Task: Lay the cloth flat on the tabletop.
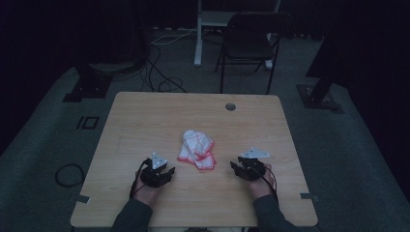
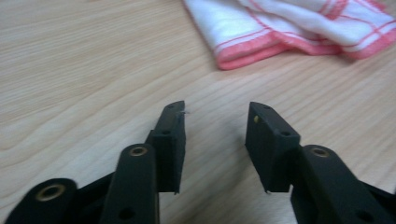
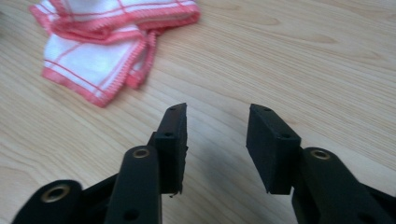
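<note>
Now your left gripper (image 1: 167, 173) and right gripper (image 1: 235, 167) rest low over the wooden surface (image 1: 145, 121), one on each side of the white cloth with red edging (image 1: 196, 149). The cloth lies crumpled between them near the middle, touching neither. Both pairs of fingers (image 2: 170, 140) are spread, with only bare wood between them.

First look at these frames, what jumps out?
The white cloth with red edging, crumpled at the middle of the wooden table. Flanking it near the table's front edge, the left gripper and right gripper point inward, jaws open with nothing between them.
</note>
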